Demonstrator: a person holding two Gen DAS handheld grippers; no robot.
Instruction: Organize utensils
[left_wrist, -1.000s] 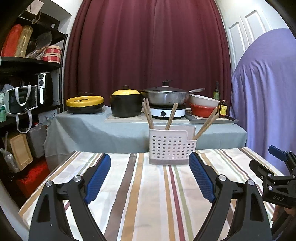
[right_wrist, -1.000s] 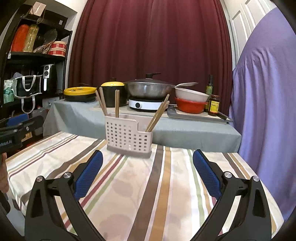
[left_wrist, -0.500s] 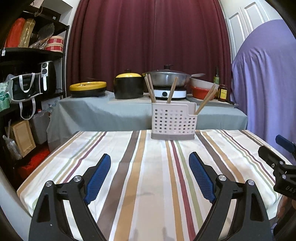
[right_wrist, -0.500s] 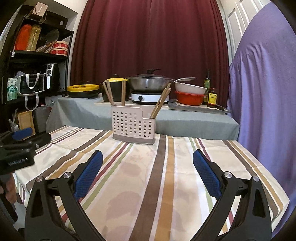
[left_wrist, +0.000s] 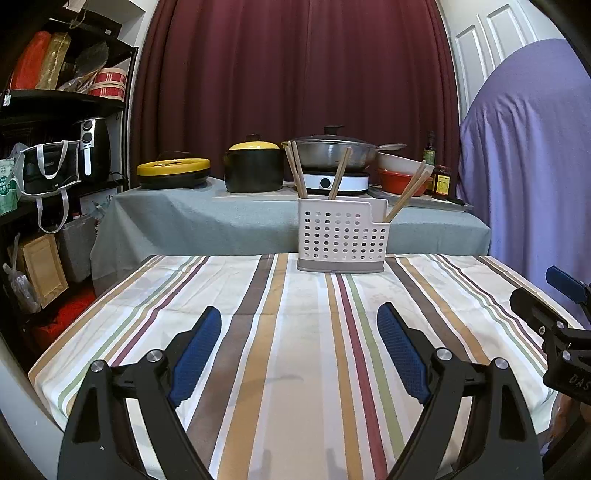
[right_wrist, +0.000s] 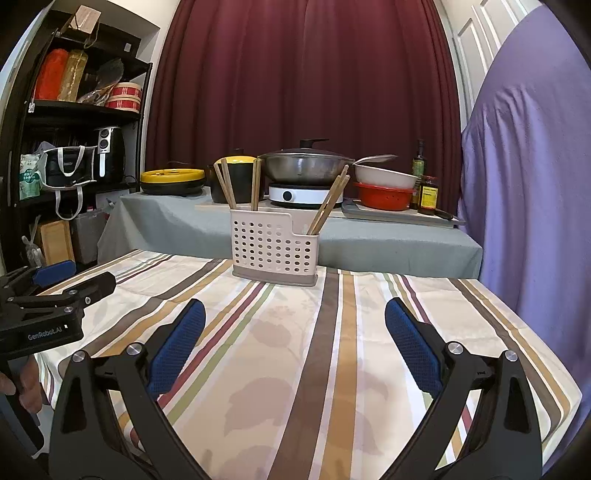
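**Utensil caddy with chopsticks on striped table; both grippers empty**

Item 1. Left gripper (left_wrist: 299, 328): blue-padded fingers spread wide, nothing between them, held above the near part of the striped tablecloth (left_wrist: 317, 373). Its side also shows at the left edge of the right wrist view.

Item 2. Right gripper (right_wrist: 295, 321): fingers likewise spread wide and holding nothing, over the near half of the same cloth. Its tips show at the right edge of the left wrist view.

Item 3. Utensil caddy (left_wrist: 341, 236): pale perforated plastic holder on a grey base, standing upright at the far edge of the table, well apart from both grippers. Tall section on the left, lower section on the right.

Item 4. Chopsticks (left_wrist: 295, 170): wooden; several stand in the tall section, leaning slightly, and a further pair (left_wrist: 408, 192) leans out to the right from the lower section.

Item 5. Background: grey-draped counter (left_wrist: 207, 218) behind the table carrying a yellow-lidded black pot (left_wrist: 253, 166), a lidded wok (left_wrist: 334, 153) on a white burner, a red bowl (left_wrist: 397, 182) and sauce bottles; dark red curtain (left_wrist: 295, 74); shelving at left.
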